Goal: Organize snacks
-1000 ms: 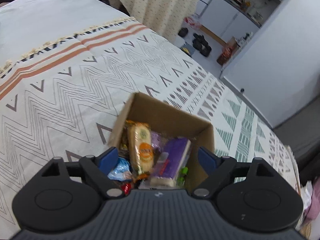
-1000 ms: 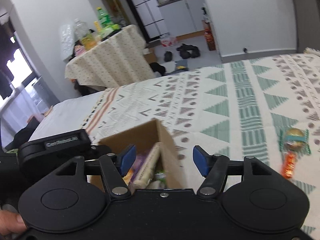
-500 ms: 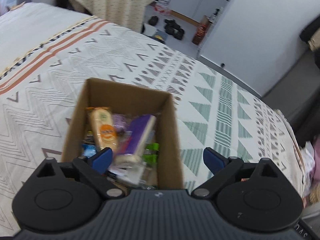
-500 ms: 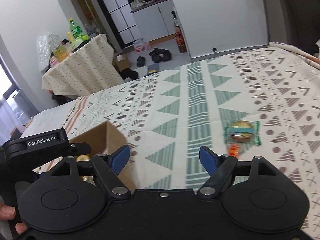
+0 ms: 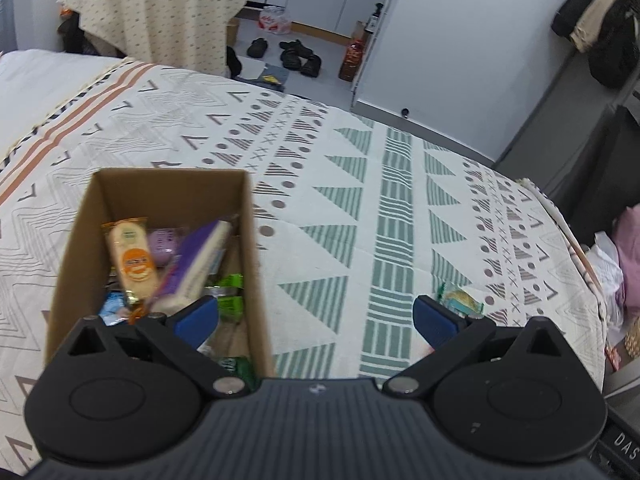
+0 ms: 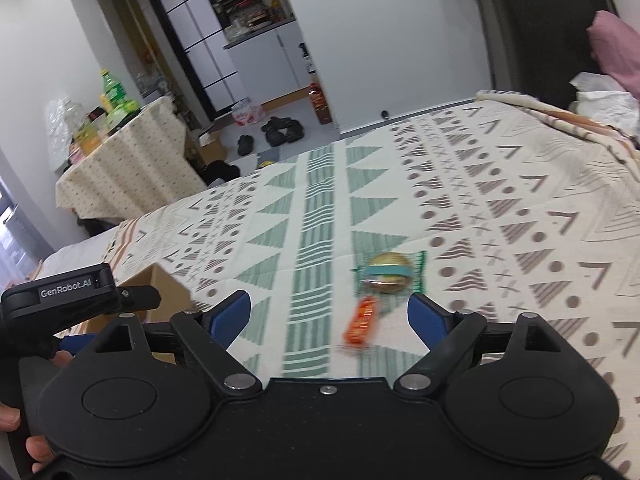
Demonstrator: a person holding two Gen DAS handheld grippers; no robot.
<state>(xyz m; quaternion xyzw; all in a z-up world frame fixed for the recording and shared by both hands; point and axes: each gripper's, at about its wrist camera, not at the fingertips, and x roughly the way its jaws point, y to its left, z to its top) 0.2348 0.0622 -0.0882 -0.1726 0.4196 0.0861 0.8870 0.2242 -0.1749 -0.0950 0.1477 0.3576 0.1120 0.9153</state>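
— Hand-held gripper on the right [image 6: 329,312] first: what had it done in the last second?

— It had swung away from the cardboard box [image 5: 160,240] toward the loose snacks, fingers spread wide and holding nothing. A second before, the box sat between its fingers; now the orange bar [image 6: 360,324] lay on the bed [image 6: 520,200] just ahead of them, a little right of the box.

— And the left hand-held gripper [image 5: 316,316]?

— Released too, nothing between its fingers. It had drifted rightward, so the box slid from the centre of its view to the left side. The left finger hung over the box's near end, the right finger over bare bedspread.

— What was in the box?

— Several packed snacks: a cream bar with an orange disc [image 5: 134,264], a purple-sided pack [image 5: 196,264] leaning on it, green wrappers [image 5: 230,292] nearer the right wall.

— What remained outside?

— Beyond the orange bar, touching or nearly so, a round cake in a green-edged wrapper [image 6: 390,276]. Both lay well right of the box.

— So the meaning for the task?

— I judged it nearly finished: two snacks left, and the right tool was lining up on the nearer one.
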